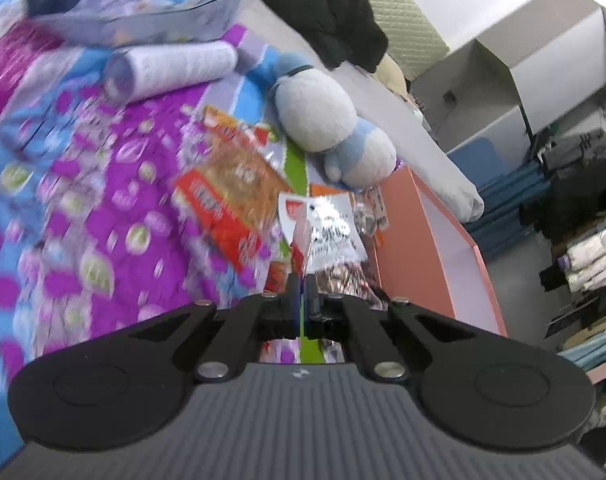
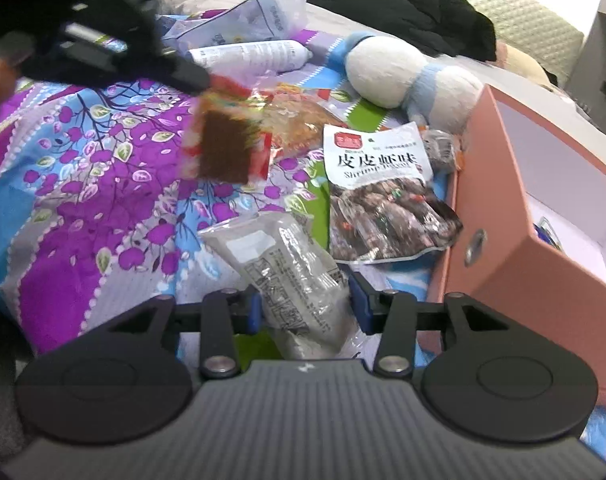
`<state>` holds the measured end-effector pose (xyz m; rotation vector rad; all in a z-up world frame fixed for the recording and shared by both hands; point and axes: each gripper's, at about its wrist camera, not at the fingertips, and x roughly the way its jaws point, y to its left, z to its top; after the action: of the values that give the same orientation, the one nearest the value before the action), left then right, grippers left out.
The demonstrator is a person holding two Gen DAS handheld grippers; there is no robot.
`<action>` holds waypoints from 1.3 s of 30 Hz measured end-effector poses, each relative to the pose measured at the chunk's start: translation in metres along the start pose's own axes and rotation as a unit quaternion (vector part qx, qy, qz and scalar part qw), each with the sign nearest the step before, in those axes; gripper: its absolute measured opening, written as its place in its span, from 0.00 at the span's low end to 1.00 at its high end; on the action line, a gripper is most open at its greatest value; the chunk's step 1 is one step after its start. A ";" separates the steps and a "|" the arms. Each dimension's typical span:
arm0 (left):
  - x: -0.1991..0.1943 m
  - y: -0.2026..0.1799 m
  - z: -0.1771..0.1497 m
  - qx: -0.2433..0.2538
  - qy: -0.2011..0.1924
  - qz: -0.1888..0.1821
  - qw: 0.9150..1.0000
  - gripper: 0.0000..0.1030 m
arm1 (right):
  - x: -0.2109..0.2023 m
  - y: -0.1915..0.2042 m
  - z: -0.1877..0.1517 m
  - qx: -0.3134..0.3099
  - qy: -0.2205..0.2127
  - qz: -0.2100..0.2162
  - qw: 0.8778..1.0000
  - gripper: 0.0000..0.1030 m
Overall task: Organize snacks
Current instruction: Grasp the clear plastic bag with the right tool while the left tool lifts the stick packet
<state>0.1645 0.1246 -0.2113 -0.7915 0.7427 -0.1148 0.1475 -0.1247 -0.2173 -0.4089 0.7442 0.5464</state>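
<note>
Left gripper (image 1: 301, 280) has its jaws pinched nearly closed on the edge of a small red packet (image 2: 227, 136); in the right wrist view that packet hangs in the air at centre-left, clear of the bedspread (image 2: 83, 208). Right gripper (image 2: 303, 300) has its jaws wide, straddling a clear grey-printed packet (image 2: 287, 272) at bottom centre without pinching it.

Judgement: the red packet is headed for the pink box (image 2: 515, 248) at the right edge. Carry it high enough to clear the near wall and let go only once it is over the opening.

The shrimp-flavour bag (image 2: 383, 196) lies just beside the box wall and the plush toy (image 2: 403, 76) near the box's far corner, so swing in from above. The purple bedspread to the left gives open room. Blur makes the fine clearance hard to read.
</note>
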 end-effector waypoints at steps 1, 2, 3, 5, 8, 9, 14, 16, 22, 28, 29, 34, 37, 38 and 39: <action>-0.005 0.001 -0.006 -0.005 0.000 0.001 1.000 0.01 | -0.003 0.002 -0.002 0.002 0.001 -0.002 1.000 0.45; -0.008 0.002 -0.011 -0.009 0.001 0.001 1.000 0.01 | -0.004 0.003 -0.003 0.005 0.002 -0.002 1.000 0.45; -0.011 0.003 -0.016 -0.013 0.003 0.001 1.000 0.01 | -0.005 0.004 -0.004 0.007 0.002 0.000 1.000 0.45; -0.016 0.008 -0.024 -0.019 0.007 0.004 1.000 0.01 | -0.004 0.006 -0.006 0.011 0.006 0.004 1.000 0.45; -0.018 0.021 -0.029 -0.037 0.015 0.013 0.999 0.02 | 0.001 0.008 -0.009 0.018 0.015 0.012 1.000 0.45; -0.019 0.024 -0.029 -0.037 0.021 0.026 0.999 0.02 | 0.003 0.008 -0.009 0.021 0.020 0.015 0.999 0.46; -0.023 0.030 -0.028 -0.015 0.034 0.059 0.998 0.02 | 0.008 0.002 -0.010 0.056 0.032 0.036 0.997 0.51; -0.026 0.028 -0.030 0.013 0.038 0.072 0.997 0.10 | 0.007 0.003 -0.010 0.052 0.026 0.047 0.997 0.62; -0.035 0.015 -0.034 0.095 0.014 0.103 0.990 0.66 | 0.001 -0.001 -0.010 0.061 0.002 0.068 0.996 0.79; -0.021 -0.006 -0.037 0.189 0.036 0.108 0.975 0.74 | -0.004 -0.008 -0.010 0.034 -0.031 0.080 0.996 0.79; -0.016 -0.009 -0.038 0.204 0.041 0.108 0.972 0.75 | -0.005 -0.008 -0.010 0.024 -0.037 0.078 0.996 0.79; 0.010 -0.012 -0.041 0.234 0.066 0.092 0.966 0.76 | -0.008 -0.014 -0.009 0.020 -0.048 0.084 0.995 0.79; 0.023 -0.011 -0.042 0.244 0.077 0.090 0.962 0.76 | -0.007 -0.014 -0.010 -0.011 -0.029 0.115 0.993 0.79; 0.028 -0.011 -0.042 0.248 0.080 0.088 0.961 0.76 | -0.008 -0.013 -0.011 -0.024 -0.027 0.126 0.991 0.79; 0.031 -0.010 -0.043 0.252 0.083 0.090 0.960 0.76 | -0.010 -0.012 -0.012 -0.034 -0.030 0.132 0.990 0.79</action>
<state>0.1620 0.0798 -0.2419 -0.2266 0.8927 -0.1988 0.1422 -0.1434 -0.2160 -0.3563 0.7276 0.8310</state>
